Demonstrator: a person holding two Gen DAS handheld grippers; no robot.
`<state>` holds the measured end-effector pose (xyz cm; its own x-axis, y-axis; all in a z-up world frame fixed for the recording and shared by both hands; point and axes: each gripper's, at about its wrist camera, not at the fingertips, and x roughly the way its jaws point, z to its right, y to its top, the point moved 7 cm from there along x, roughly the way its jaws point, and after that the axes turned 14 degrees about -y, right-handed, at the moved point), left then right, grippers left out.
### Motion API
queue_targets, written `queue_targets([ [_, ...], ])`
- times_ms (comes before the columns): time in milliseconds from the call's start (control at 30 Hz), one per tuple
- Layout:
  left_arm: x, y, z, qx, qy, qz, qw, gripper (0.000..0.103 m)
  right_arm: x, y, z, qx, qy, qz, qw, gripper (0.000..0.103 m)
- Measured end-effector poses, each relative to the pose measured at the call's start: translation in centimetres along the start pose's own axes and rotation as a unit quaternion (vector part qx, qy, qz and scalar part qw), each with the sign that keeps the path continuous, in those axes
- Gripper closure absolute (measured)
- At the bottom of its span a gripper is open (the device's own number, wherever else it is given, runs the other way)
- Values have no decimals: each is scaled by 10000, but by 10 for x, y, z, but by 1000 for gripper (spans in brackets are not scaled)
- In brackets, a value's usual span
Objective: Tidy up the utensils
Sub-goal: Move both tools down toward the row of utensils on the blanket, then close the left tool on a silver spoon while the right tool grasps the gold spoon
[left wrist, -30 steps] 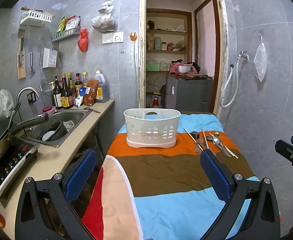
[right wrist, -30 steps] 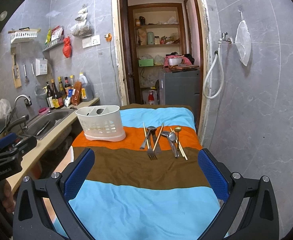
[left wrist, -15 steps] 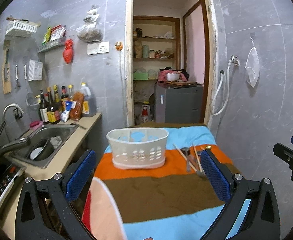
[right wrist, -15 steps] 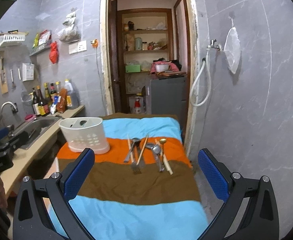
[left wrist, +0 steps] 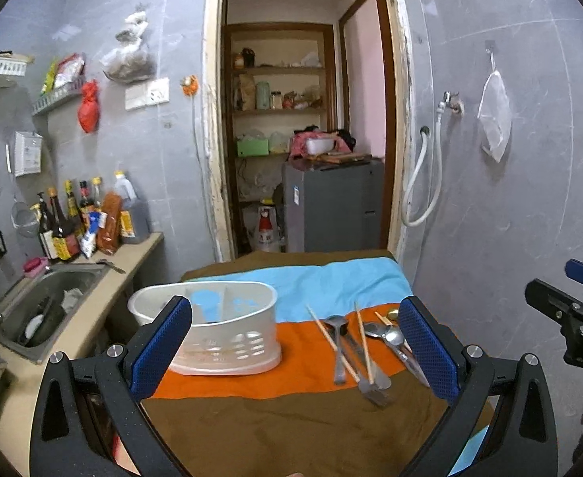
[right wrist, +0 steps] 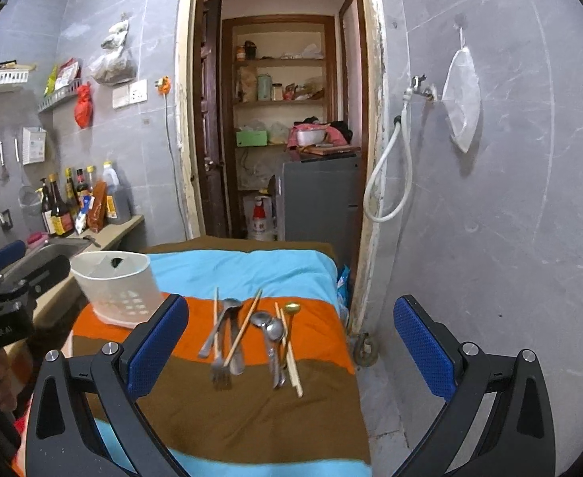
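Ahead of both grippers stands a desk covered with a striped cloth (right wrist: 251, 409) in blue, orange and brown bands, and the white slotted utensil basket (left wrist: 228, 338) serves as the landmark on it, sitting on the orange band at the sink-side edge. Right of the basket, apart from it, lies the loose cutlery: a fork (right wrist: 220, 373) whose tines reach onto the brown band, spoons (right wrist: 269, 328), a small gold-headed spoon (right wrist: 292, 308) and several wooden chopsticks (right wrist: 243, 328) crossing over the metal pieces. Inside the basket a divider is visible and the blue of the cloth shows through its wall; whether anything lies in its compartments cannot be told. Left of the basket runs a kitchen counter with a steel sink (left wrist: 49, 302) holding dishes, and behind that a row of sauce bottles (left wrist: 72, 222) against the tiled wall. Beyond the basket an open doorway shows shelves and a grey cabinet (left wrist: 333, 204); a white hose (right wrist: 391, 183) hangs from a tap on the wall to the right. The left gripper (left wrist: 295, 342) hovers over the brown band with its jaws spread wide and holding nothing, its left finger overlapping the basket in view. The right gripper (right wrist: 291, 344) likewise hangs with jaws fully apart and empty, the cutlery lying between its fingers in view and nothing blocking the way.
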<state>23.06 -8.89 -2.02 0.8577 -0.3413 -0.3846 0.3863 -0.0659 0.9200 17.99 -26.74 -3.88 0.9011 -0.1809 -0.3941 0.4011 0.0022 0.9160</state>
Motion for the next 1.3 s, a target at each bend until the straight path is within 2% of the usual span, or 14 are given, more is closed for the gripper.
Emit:
queue_targets([
  [133, 48, -10, 6, -31, -100, -334, 9994, 1, 39, 3, 8, -71, 226, 0, 9997, 0],
  [300, 98, -27, 8, -94, -216, -652, 9976, 1, 90, -3, 12, -155, 474, -301, 9983, 6],
  [433, 132, -41, 6, -187, -243, -858, 9958, 2, 126, -16, 12, -253, 661, -638, 9955, 24],
  [533, 157, -55, 3, -288, -240, -1113, 9931, 12, 150, -29, 12, -263, 792, -921, 9922, 34],
  [767, 211, -78, -3, -306, -210, -1606, 9863, 46, 200, -54, 9, -172, 1043, -1585, 9817, 54],
  [1000, 248, -94, -5, -266, -334, -1974, 9794, 77, 240, -73, -7, -232, 1246, -2089, 9697, 64],
  [1100, 259, -101, -9, -285, -361, -2174, 9750, 85, 252, -77, -15, -299, 1344, -2228, 9651, 70],
  [1300, 268, -110, -19, -575, -513, -2392, 9679, 93, 265, -82, -31, -411, 1552, -2459, 9559, 81],
])
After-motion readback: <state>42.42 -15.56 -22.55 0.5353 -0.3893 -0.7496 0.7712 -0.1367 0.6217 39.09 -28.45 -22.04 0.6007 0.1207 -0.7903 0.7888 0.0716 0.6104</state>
